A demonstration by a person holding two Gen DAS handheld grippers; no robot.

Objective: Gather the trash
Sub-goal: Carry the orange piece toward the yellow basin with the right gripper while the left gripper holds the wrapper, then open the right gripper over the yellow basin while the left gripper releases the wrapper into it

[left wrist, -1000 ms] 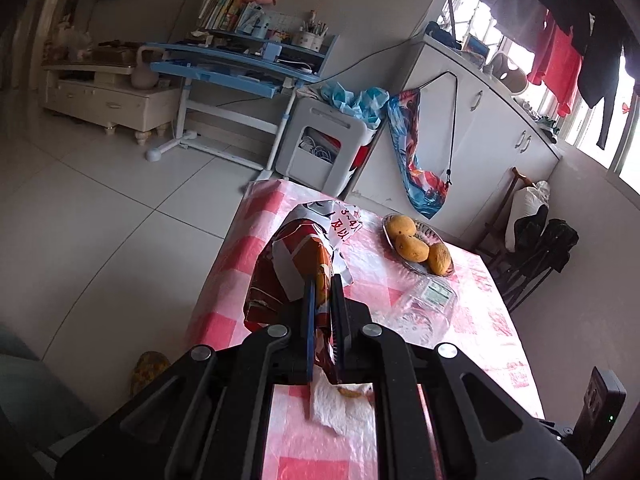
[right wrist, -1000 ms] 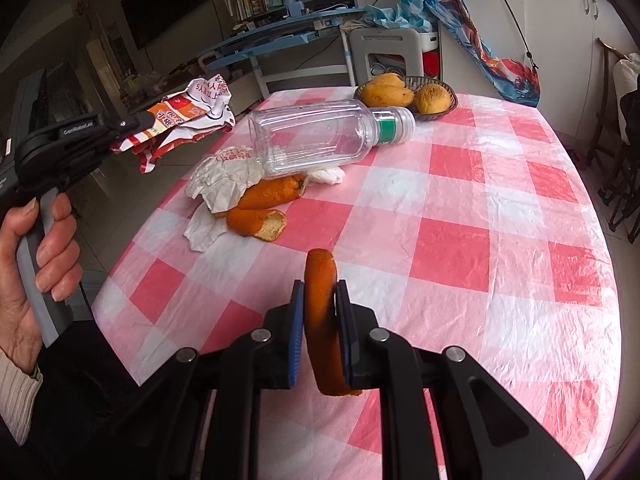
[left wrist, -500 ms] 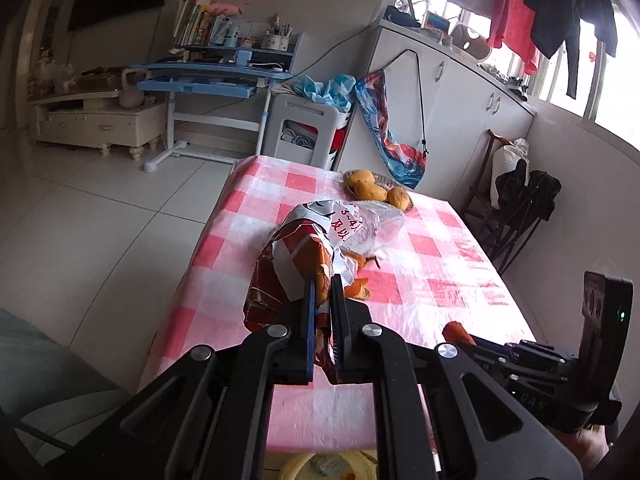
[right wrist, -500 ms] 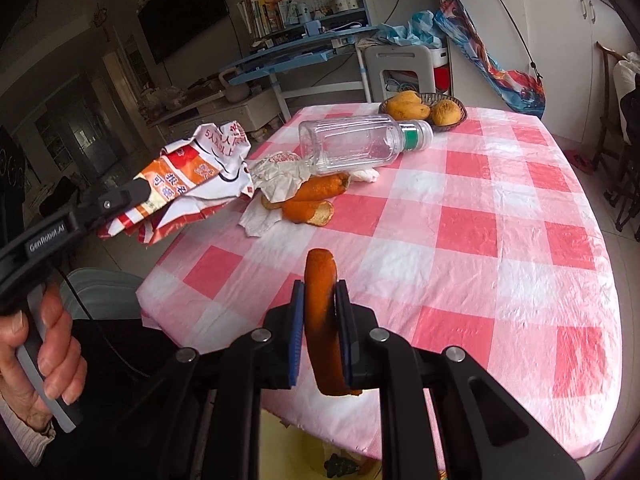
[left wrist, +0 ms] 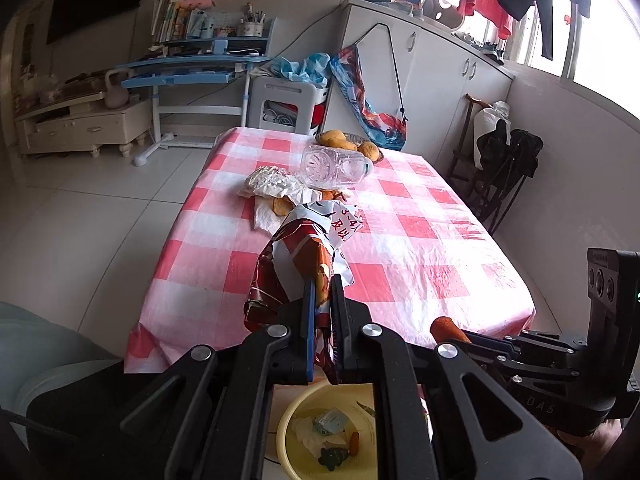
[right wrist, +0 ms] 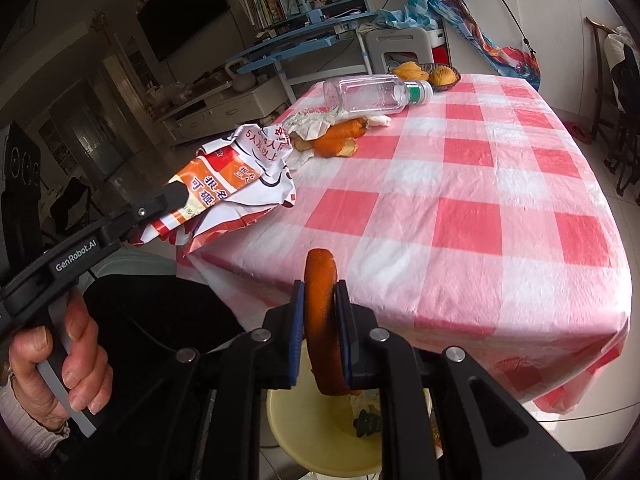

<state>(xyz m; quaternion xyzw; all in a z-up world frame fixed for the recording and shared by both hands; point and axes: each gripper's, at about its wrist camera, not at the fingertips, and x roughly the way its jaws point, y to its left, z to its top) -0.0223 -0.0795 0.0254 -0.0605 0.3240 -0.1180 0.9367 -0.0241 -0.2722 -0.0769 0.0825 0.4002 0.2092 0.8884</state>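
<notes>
Pink-and-white checked cloth covers the table (right wrist: 500, 208), whose near edge is seen just ahead of both grippers. The left gripper (left wrist: 322, 312) is pinched on a crumpled snack wrapper (left wrist: 300, 256); the right gripper (right wrist: 320, 320) is clamped on a curved orange peel (right wrist: 320, 280). Below and just behind the fingertips a yellow bin (right wrist: 320, 432) is seen, largely hidden by the gripper frames, its contents hard to make out. A second ago both grippers were held over the tabletop; they have since been drawn back past its edge, above the bin. Ahead on the cloth are left a clear plastic bottle (right wrist: 372, 94), more peel (right wrist: 340, 138) and crumpled paper (left wrist: 272, 182). Only the right view shows the hand (right wrist: 52, 368) gripping the left tool's handle; of the peel, the left view shows only the tip.
</notes>
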